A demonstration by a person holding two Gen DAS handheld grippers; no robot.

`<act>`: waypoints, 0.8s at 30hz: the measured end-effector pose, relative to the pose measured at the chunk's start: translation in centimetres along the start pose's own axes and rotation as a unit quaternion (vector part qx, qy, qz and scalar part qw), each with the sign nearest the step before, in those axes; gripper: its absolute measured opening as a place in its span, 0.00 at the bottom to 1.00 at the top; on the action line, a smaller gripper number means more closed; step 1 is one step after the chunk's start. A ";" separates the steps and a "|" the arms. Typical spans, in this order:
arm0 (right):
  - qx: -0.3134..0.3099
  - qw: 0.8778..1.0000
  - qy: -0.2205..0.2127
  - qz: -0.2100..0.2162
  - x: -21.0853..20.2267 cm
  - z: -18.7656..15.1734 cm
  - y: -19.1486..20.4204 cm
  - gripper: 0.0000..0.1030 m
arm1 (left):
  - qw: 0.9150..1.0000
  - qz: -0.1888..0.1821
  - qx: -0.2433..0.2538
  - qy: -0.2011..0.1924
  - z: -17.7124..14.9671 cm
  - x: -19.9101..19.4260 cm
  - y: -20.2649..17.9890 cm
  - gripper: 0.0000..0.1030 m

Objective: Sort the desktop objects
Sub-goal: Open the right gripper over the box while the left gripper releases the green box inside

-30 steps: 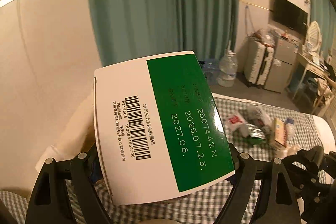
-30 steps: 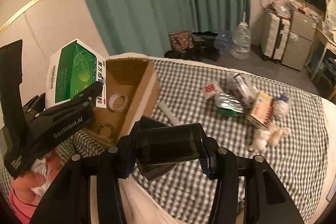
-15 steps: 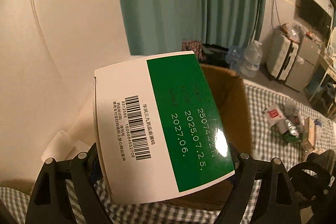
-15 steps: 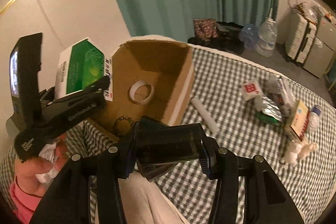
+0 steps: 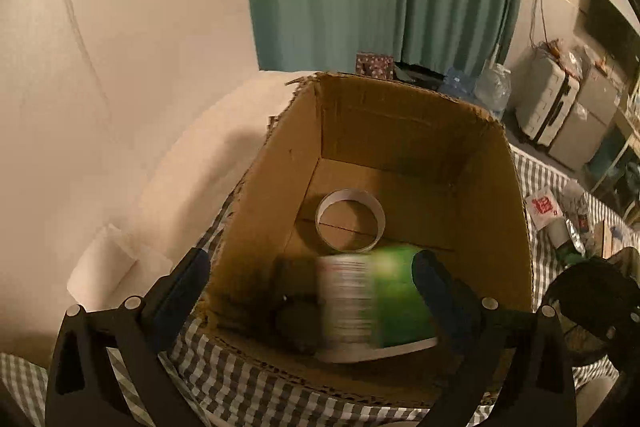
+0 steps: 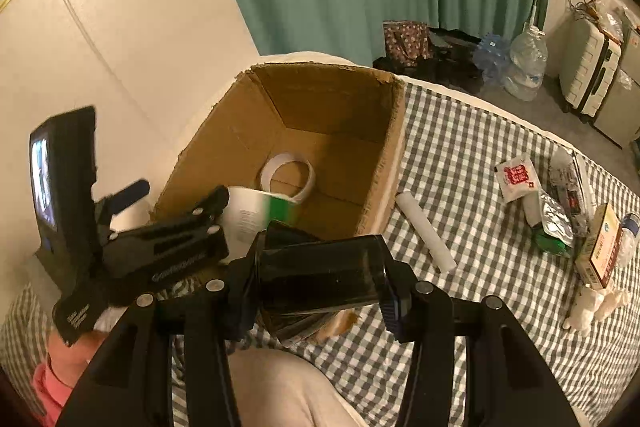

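An open cardboard box (image 5: 400,99) stands on the checked cloth, with a roll of tape (image 5: 350,219) and a small dark item (image 5: 296,319) on its floor. The green and white carton (image 5: 376,303) is blurred in mid-fall inside it, free of the pads. My left gripper (image 5: 308,265) hangs over the near rim, its jaws opening wide. From the right wrist view the carton (image 6: 256,215) shows just past the left gripper (image 6: 172,197), above the cardboard box (image 6: 340,131). My right gripper (image 6: 320,283) is shut on a dark cylindrical container (image 6: 320,269), close to the box's near edge.
To the right on the cloth lie a white tube (image 6: 426,231), a red and white sachet (image 6: 516,179), a foil packet (image 6: 556,215), an orange carton (image 6: 600,247) and a white plush toy (image 6: 592,307). A wall and a teal curtain stand behind the box.
My left gripper swung over the cardboard box, sank and spread its jaws, letting the green and white carton drop in. The right gripper drew nearer the box with the dark container still held.
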State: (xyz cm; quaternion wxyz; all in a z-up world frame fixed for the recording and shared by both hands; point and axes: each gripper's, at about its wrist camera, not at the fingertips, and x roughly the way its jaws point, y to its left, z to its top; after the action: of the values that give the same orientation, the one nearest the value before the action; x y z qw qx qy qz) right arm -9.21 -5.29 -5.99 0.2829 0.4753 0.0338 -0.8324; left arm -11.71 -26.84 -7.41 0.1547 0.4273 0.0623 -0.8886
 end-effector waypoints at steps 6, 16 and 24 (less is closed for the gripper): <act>-0.009 1.000 -0.012 0.001 0.7 1.4 1.3 0.48 | 1.000 0.008 -0.025 0.002 -0.2 -0.2 2.2 1.00; 0.022 0.996 -0.073 0.044 -2.4 3.0 1.4 0.73 | 0.999 0.016 -0.040 0.005 0.0 -1.0 3.4 1.00; 0.077 0.995 -0.069 0.004 -4.8 -0.1 -4.2 0.73 | 1.000 -0.002 -0.006 -0.017 -0.7 -3.9 -0.4 1.00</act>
State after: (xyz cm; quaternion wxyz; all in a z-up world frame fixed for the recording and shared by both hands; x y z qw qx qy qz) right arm -9.34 0.34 -3.06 0.2504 0.4372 -0.0521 -0.8623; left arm -9.05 -25.41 -4.80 0.1562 0.4108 0.0655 -0.8959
